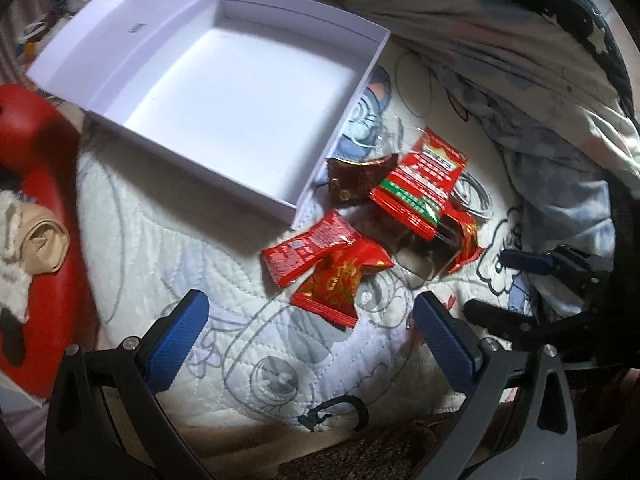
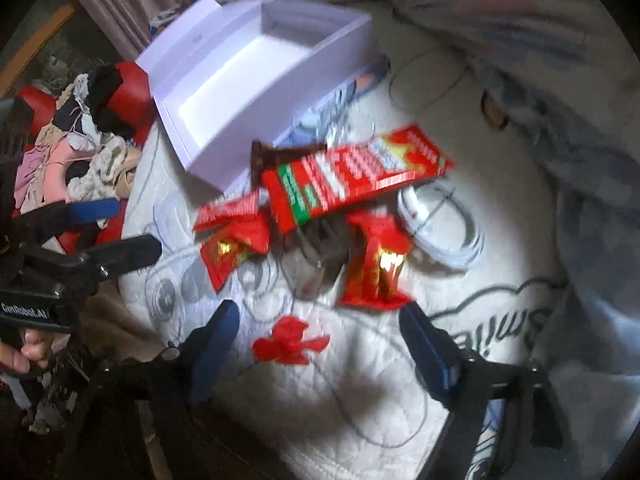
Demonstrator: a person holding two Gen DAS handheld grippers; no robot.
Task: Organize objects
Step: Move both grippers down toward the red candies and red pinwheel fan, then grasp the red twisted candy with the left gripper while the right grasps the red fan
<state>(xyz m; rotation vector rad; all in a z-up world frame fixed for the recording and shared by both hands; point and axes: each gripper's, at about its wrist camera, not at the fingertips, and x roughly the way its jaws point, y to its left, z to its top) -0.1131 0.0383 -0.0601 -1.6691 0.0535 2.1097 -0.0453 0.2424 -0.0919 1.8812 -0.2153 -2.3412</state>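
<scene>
I hold my left gripper (image 1: 308, 320) with jaws apart, nothing between them; the nearest red snack packet (image 1: 340, 280) lies just ahead on the quilt (image 1: 200, 240) — long axis slanting toward the white box (image 1: 224, 92) beyond; my right gripper (image 2: 316, 332) is likewise spread — farther off, I judge.

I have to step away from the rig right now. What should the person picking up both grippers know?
Left gripper: open, empty, hovering over the quilt just short of the nearest red snack packet.
Right gripper: open, empty, over a small red bow.
White box: open, nothing inside.
Snack packets, including the largest red one, are heaped on the quilt beside the box; a coiled white cable lies next to them.
Done: nothing packed yet.
Left: probably move the packets into the box.
</scene>
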